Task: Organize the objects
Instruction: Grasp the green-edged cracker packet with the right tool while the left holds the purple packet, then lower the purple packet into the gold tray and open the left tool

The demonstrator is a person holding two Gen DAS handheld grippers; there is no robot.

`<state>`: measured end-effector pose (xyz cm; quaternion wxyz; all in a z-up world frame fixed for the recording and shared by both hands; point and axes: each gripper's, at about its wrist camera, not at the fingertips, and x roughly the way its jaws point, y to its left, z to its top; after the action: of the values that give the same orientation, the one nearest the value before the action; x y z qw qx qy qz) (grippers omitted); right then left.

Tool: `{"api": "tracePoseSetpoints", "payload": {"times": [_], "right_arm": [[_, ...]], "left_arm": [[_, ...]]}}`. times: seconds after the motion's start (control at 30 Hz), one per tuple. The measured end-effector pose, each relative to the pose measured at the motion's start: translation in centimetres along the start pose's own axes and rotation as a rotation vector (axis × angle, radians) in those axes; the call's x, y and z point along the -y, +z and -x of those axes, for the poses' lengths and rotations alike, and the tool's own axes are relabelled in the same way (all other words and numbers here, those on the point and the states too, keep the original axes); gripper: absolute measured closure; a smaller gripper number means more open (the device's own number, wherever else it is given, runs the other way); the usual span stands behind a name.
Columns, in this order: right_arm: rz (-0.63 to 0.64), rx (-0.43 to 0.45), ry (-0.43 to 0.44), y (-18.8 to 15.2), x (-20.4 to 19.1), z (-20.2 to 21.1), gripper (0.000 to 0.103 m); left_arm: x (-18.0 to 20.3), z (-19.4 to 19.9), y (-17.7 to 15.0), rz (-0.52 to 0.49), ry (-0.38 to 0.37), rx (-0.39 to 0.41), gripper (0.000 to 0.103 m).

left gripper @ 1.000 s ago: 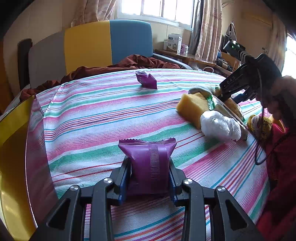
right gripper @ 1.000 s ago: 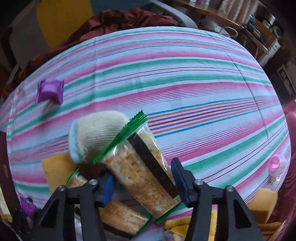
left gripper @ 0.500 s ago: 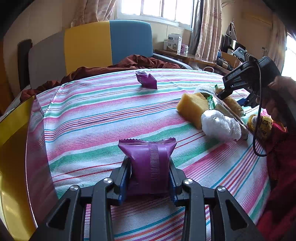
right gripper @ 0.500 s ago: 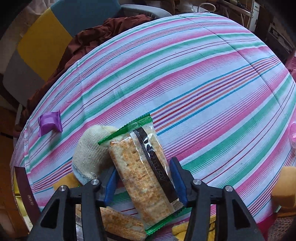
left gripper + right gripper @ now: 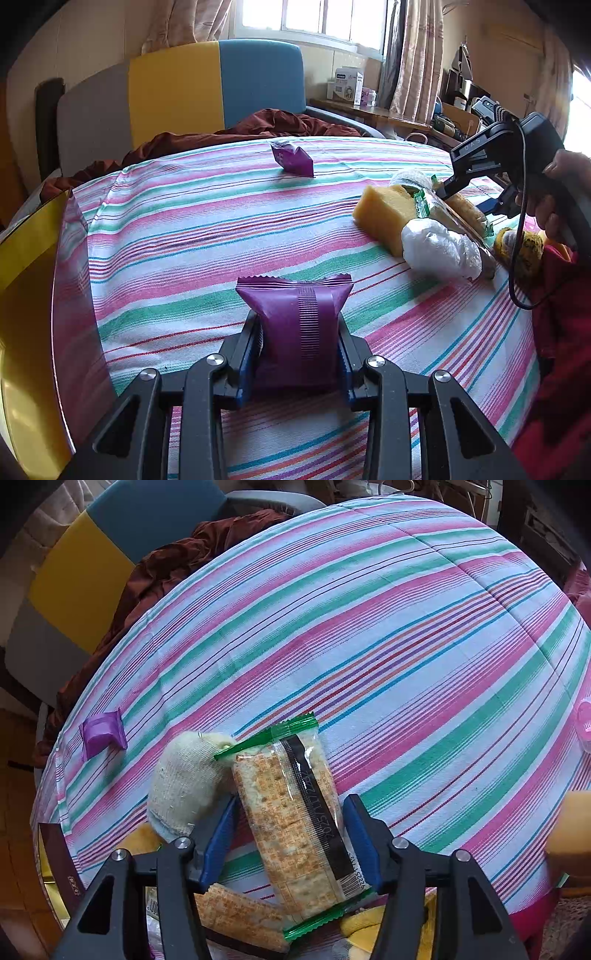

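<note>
My left gripper (image 5: 299,350) is shut on a purple snack packet (image 5: 297,325), held low over the striped tablecloth (image 5: 207,229). My right gripper (image 5: 290,830) is shut on a clear cracker packet with green ends (image 5: 295,819), lifted above the pile. The right gripper also shows in the left wrist view (image 5: 469,184), at the right over the pile. A second purple packet lies far back on the cloth (image 5: 291,158), and at the left in the right wrist view (image 5: 101,733).
The pile at the right holds a yellow sponge (image 5: 384,214), a white bag (image 5: 439,251), a knitted glove (image 5: 184,779) and another cracker packet (image 5: 240,919). A gold box (image 5: 29,314) stands at the left edge. A sofa (image 5: 214,81) is behind.
My right gripper has lifted the cracker packet up off the pile and drawn back. My left gripper has stayed still with the purple packet.
</note>
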<state>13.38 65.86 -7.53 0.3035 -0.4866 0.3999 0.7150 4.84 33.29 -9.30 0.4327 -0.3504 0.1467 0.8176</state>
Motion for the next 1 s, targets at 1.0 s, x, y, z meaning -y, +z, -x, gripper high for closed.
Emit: {"api": "tracePoseSetpoints", "payload": {"times": [1.0], "right_arm": [[0.020,0.004,-0.077,2.5,0.3,-0.2,0.058]], "left_arm": [[-1.1,3.2,1.1,0.040,0.000,-0.030,0.068]]}}
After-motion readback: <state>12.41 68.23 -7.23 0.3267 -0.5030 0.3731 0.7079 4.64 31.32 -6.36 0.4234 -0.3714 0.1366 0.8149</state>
